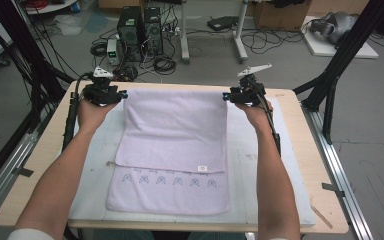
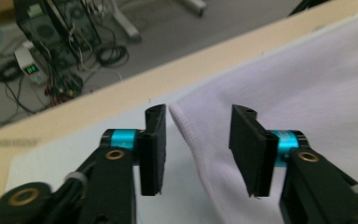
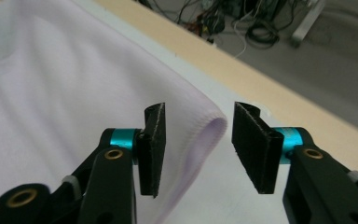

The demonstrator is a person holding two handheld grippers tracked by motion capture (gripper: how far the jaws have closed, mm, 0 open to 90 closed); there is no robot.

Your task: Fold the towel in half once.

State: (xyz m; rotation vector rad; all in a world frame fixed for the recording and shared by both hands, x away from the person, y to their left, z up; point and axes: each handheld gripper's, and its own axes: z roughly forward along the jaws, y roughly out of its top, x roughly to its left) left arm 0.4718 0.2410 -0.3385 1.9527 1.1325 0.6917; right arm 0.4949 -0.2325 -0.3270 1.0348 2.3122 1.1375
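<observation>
A pale lilac towel lies on the white mat, folded over itself so the upper layer ends short of the near edge. A row of small stitched figures shows on the lower layer. My left gripper stands open at the towel's far left corner, and that corner sits between its jaws. My right gripper is open at the far right corner. There the rounded fold of the towel reaches into the gap. Neither pair of pads presses the cloth.
The white mat covers most of the wooden table. Beyond the far edge, on the floor, stand computer towers with tangled cables. Black frame poles rise at both sides of the table.
</observation>
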